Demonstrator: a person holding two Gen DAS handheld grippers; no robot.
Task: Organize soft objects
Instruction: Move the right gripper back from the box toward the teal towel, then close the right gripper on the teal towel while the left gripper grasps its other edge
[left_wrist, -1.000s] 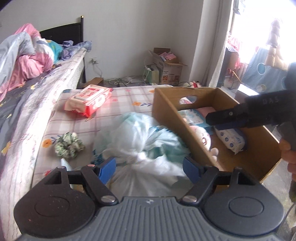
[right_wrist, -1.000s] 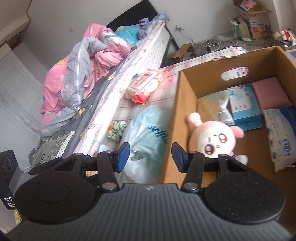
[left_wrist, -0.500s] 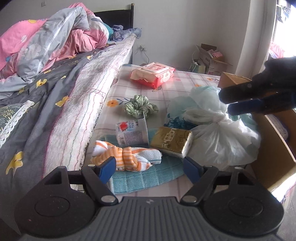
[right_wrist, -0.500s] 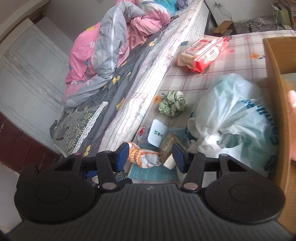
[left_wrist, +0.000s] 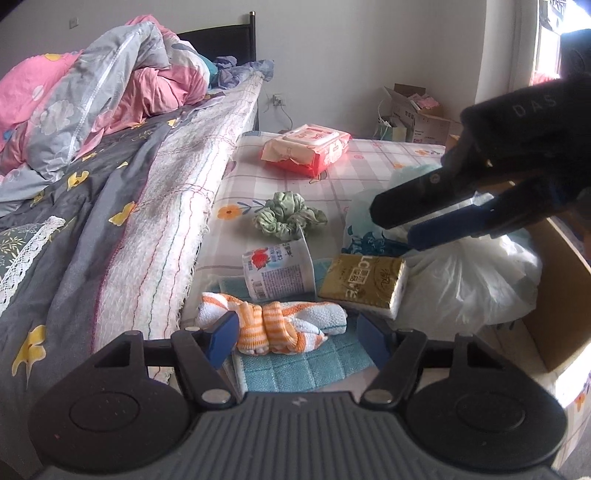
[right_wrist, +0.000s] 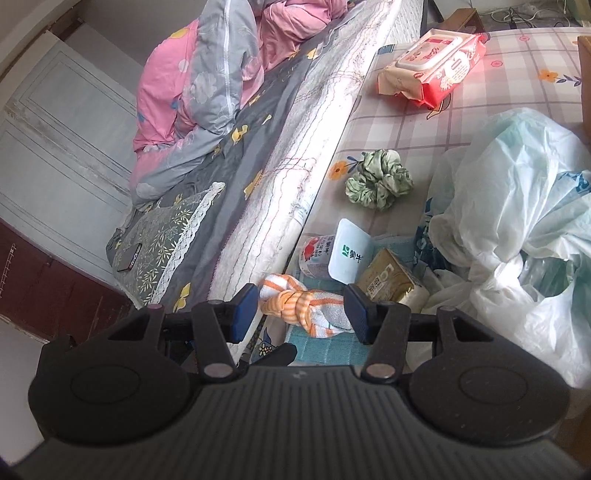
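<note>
Orange-striped knotted cloth (left_wrist: 275, 326) is framed at 12 o'clock between the spread, empty jaws of the left gripper (left_wrist: 297, 336); a second ago the white bag (left_wrist: 469, 280) was framed instead, so a new pick is judged underway. The right gripper (right_wrist: 301, 314), also open, was swung off the cardboard box (left_wrist: 561, 317). The phone (right_wrist: 127, 258) at 9 o'clock is seen only in the right view.

knotted towel (left_wrist: 280, 326) on mat (left_wrist: 306, 363) | cup (left_wrist: 279, 271) behind towel | tissue pack (left_wrist: 364, 282) right of cup
</note>
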